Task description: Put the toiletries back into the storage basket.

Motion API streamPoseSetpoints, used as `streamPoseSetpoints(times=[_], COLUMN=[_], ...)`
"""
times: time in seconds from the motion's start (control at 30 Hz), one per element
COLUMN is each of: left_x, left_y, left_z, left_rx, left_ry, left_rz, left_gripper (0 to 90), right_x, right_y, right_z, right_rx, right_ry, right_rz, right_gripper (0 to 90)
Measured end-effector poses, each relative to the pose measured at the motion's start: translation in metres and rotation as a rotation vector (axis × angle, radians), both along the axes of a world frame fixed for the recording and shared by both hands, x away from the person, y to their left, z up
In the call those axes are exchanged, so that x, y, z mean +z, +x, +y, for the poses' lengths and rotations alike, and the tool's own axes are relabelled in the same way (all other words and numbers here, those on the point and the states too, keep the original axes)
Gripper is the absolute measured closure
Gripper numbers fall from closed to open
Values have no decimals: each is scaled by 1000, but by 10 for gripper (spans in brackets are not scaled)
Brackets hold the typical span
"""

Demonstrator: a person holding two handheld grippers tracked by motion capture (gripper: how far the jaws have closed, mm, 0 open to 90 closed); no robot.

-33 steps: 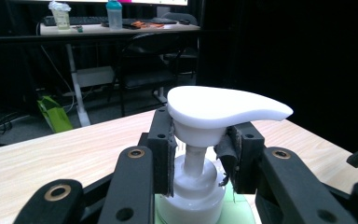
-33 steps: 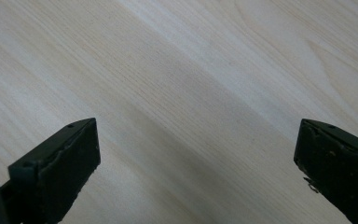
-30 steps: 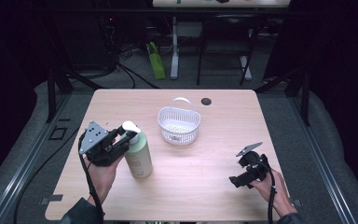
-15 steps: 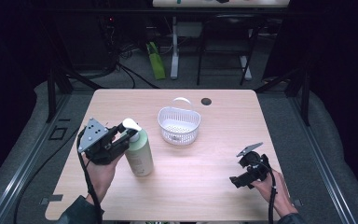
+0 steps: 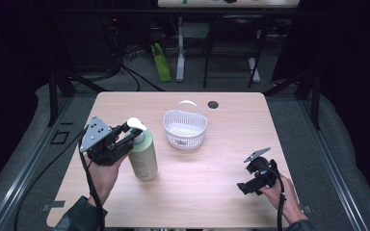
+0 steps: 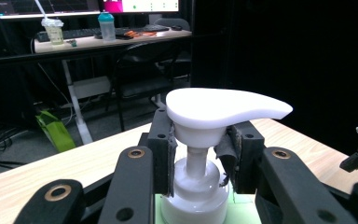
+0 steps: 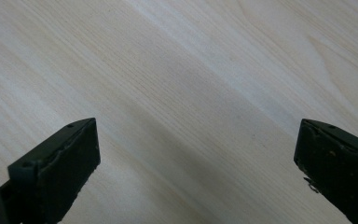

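Pale green pump bottle [image 5: 143, 159] stands upright on the desk [image 5: 212, 192], left of centre, near the white basket [image 5: 185, 129] but apart from it. Left hand-held gripper [image 5: 127, 137] pinches the bottle's white pump neck just under the pump head [image 6: 223, 108], pads on both sides. No label or writing readable on the bottle. Right hand-held gripper [image 5: 253, 179] sits low over bare desk at the right, jaws spread wide with nothing between them.

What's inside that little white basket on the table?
The white basket looks empty: only its perforated floor shows from above. The near wall hides a strip of the inside, so something very small there could go unseen.
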State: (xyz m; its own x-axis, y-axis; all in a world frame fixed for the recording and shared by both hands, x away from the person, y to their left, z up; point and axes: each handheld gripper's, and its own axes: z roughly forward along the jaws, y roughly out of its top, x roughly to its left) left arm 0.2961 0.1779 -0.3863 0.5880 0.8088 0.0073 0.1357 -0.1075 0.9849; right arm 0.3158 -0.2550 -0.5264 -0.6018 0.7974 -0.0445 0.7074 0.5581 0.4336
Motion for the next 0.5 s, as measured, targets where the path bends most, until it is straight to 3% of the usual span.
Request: streamPoseSetpoints(times=[0.5], left_x=[17], left_y=[10], left_z=[-6], left_rx=[-8], left_ry=[1], left_rz=[-15], left_gripper=[672], right_x=[1], right_y=[0], right_z=[-2], right_rx=[0], right_ry=[2], right_rz=[-7], right_gripper=[0])
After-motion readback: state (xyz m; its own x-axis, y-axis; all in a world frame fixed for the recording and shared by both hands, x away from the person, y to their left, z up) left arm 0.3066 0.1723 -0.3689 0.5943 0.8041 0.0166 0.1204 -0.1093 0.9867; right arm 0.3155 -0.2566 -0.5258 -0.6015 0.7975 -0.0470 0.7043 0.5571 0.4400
